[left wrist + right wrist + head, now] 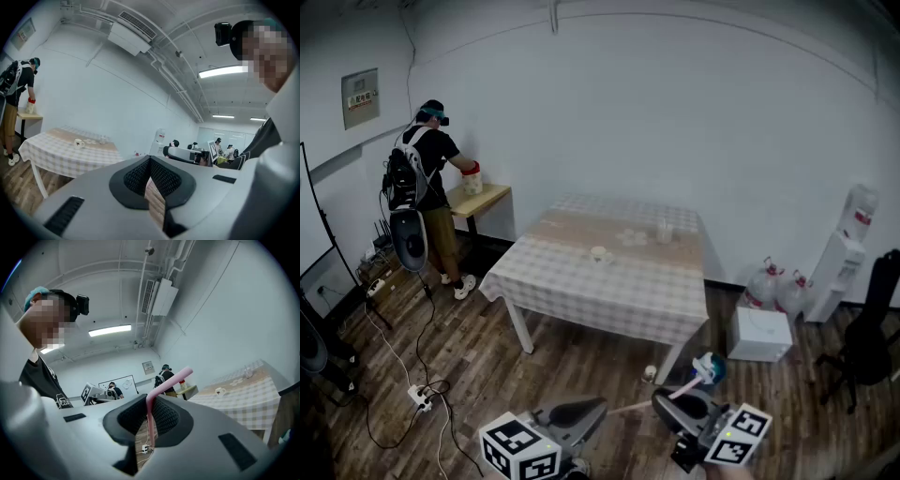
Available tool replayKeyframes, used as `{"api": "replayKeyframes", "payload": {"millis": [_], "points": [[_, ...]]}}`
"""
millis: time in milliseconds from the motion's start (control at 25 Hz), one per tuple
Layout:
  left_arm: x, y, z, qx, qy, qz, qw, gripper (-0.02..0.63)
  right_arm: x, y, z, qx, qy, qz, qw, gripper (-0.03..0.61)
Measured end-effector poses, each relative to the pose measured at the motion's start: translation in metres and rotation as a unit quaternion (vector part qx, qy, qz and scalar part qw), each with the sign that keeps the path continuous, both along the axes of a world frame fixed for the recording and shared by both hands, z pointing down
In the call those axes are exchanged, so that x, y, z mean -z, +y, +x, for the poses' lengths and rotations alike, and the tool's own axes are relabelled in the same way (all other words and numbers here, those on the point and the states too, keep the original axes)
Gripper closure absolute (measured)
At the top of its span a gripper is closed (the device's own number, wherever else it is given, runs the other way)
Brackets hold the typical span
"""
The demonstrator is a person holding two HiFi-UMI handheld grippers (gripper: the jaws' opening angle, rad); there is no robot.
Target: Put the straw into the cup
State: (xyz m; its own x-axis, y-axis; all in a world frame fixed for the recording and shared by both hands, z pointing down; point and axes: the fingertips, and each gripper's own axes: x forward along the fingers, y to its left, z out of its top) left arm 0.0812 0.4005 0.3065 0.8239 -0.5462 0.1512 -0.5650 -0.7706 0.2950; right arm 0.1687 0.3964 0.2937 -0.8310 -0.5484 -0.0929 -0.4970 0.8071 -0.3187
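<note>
A pink bendy straw (164, 385) stands between the pads of my right gripper (151, 401), which is shut on it; its bent top leans right. In the head view the straw (637, 404) shows as a pale line leaving the right gripper (670, 403) at the bottom edge. My left gripper (581, 412) sits beside it, low over the wood floor. Its jaws (150, 161) meet at the tips with nothing between them. A white cup (598, 252) stands on the checked table (581, 291), far ahead of both grippers; the cup (218, 391) also shows in the right gripper view.
A clear glass (664, 231) stands further back on the table. A person (431, 187) works at a small side table on the left. A white box (759, 333), water jugs (773, 286) and a dispenser (844, 253) line the right wall. Cables and a power strip (422, 396) lie on the floor.
</note>
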Motion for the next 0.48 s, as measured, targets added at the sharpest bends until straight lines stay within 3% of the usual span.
{"api": "replayKeyframes", "payload": {"millis": [480], "points": [[-0.002, 0.008, 0.013, -0.002, -0.002, -0.001, 1.0, 0.618, 0.001, 0.008, 0.016, -0.004, -0.008, 0.001, 1.0, 0.54]]}}
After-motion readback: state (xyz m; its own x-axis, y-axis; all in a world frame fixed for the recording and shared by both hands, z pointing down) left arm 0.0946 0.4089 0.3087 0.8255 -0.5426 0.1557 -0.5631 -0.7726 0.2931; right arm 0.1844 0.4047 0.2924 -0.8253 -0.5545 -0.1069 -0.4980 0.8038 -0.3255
